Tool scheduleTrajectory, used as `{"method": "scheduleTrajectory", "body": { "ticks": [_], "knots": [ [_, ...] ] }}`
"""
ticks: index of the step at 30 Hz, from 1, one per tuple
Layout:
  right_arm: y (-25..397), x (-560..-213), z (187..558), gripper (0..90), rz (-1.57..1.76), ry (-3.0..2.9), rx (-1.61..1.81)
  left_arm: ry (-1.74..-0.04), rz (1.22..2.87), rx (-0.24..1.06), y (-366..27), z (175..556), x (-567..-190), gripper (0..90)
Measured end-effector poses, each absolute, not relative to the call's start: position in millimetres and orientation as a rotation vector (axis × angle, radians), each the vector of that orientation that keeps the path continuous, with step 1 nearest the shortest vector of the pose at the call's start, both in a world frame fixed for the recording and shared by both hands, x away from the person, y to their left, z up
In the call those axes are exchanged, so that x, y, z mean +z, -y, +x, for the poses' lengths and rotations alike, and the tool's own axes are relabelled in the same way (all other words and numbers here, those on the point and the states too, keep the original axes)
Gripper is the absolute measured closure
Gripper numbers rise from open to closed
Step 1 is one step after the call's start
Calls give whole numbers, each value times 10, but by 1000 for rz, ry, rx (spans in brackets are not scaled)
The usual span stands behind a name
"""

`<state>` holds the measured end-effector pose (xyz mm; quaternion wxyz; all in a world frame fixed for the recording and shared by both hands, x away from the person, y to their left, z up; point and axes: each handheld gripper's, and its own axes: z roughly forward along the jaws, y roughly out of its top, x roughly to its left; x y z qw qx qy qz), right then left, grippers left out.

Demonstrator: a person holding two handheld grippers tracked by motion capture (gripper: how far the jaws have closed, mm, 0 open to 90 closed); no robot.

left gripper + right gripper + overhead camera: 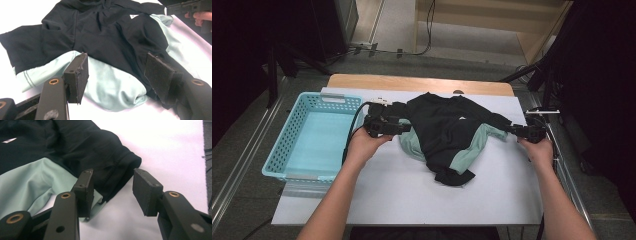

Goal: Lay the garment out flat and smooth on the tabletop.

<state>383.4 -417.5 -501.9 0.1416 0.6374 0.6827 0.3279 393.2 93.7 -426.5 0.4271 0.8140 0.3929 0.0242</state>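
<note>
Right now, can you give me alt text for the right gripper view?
The open right hand-held gripper hovers at the black sleeve cuff of a black and mint green garment lying rumpled on a white table, jaws either side of the cuff, not closed.

No text, label, brand, number or sign could be read anywhere. The black and mint garment [105, 42] carried one small white mark at about one o'clock from its middle in the left gripper view, too small to make out as letters or a logo.
</note>
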Motion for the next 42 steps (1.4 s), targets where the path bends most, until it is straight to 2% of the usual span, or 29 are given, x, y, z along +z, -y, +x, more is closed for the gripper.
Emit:
{"method": "scheduleTrajectory", "body": {
  "ticks": [4, 6, 8, 13, 14, 42],
  "knots": [
    [4157, -5073, 3906, 492, 1895, -1957, 944, -992, 2039, 64, -969, 3902, -4275, 368],
    [4135, -5106, 3941, 526, 1944, -1968, 936, -995, 2041, 64, -986, 3889, -4283, 368],
    [4099, -5113, 3960, 586, 1941, -1965, 906, -999, 2039, 64, -996, 3879, -4290, 368],
    [4060, -5068, 4039, 828, 1969, -1956, 802, -1010, 2047, 68, -1011, 3858, -4310, 368],
    [4058, -5049, 4048, 853, 1968, -1942, 780, -1010, 2047, 69, -1013, 3855, -4312, 368],
    [4398, -4899, 4081, 860, 1994, -1774, 840, -1033, 2060, 63, -1045, 3871, -4365, 368]
  ]
}}
